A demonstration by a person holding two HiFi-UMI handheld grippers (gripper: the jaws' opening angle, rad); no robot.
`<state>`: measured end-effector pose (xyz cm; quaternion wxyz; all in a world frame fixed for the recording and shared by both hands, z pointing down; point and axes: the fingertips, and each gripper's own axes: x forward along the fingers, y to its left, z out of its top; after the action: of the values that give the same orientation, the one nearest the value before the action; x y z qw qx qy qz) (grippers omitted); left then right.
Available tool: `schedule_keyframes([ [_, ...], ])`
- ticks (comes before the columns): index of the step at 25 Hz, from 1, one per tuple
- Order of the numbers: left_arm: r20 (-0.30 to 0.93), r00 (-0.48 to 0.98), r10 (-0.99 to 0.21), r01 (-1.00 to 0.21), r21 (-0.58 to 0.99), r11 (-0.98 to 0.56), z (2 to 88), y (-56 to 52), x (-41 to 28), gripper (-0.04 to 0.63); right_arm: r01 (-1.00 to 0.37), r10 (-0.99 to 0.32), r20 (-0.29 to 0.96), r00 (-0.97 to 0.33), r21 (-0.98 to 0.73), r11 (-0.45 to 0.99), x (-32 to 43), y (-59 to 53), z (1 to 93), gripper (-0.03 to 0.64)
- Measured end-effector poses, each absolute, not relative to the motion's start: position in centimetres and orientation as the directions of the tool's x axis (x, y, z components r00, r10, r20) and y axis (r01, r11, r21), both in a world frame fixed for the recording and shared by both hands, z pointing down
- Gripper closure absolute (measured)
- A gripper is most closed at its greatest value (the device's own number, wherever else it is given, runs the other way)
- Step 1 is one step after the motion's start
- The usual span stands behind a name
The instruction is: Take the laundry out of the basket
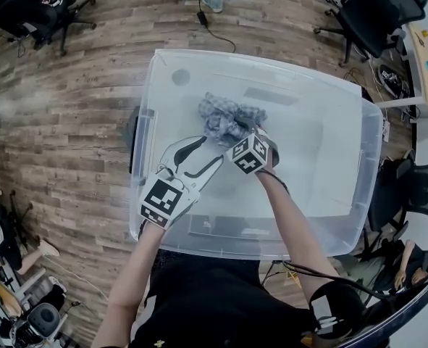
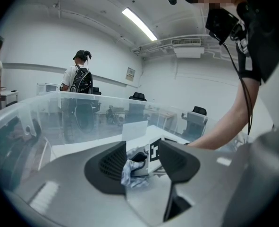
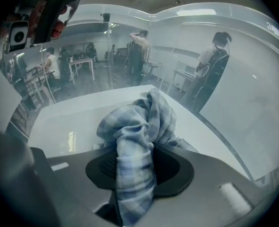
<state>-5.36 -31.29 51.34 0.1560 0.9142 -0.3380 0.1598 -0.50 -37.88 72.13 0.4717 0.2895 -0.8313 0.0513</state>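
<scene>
A crumpled blue-and-white checked cloth [image 1: 224,116] lies in the clear plastic basket [image 1: 150,122] on the wooden floor. My right gripper [image 1: 233,133] reaches down into the basket and is shut on a fold of the cloth. In the right gripper view the cloth [image 3: 139,126] bunches up between the pads of the gripper [image 3: 137,167]. My left gripper [image 1: 212,149] is inside the basket just beside the right one, open, with nothing pressed between its pads. In the left gripper view the jaws of the gripper [image 2: 141,162] frame the cloth [image 2: 130,174] just ahead of them.
Black office chairs stand beyond the basket at the far right [image 1: 376,13] and far left [image 1: 43,9]. A desk edge [image 1: 427,64] is at the right. A cable [image 1: 212,27] runs across the floor behind the basket. A person with a backpack [image 2: 79,79] stands in the room.
</scene>
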Motion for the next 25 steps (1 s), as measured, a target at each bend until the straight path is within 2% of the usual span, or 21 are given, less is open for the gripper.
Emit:
schedule_keyframes([
  [6, 0.386, 0.729, -0.566, -0.662, 0.186, -0.726, 51.3, -31.4, -5.3, 0.383, -0.579, -0.432, 0.810, -0.396, 0.145, 0.802, -0.6, -38.0, 71.4, 0.500],
  [16, 0.348, 0.733, -0.584, -0.664, 0.182, -0.725, 49.6, -31.3, -5.8, 0.391, -0.679, -0.439, 0.745, -0.502, -0.025, 0.734, -1.4, -37.5, 66.8, 0.517],
  [25, 0.309, 0.741, -0.597, -0.661, 0.173, -0.730, 48.0, -30.7, -6.6, 0.393, -0.706, -0.492, 0.660, -0.568, -0.083, 0.703, -2.2, -36.9, 61.1, 0.518],
])
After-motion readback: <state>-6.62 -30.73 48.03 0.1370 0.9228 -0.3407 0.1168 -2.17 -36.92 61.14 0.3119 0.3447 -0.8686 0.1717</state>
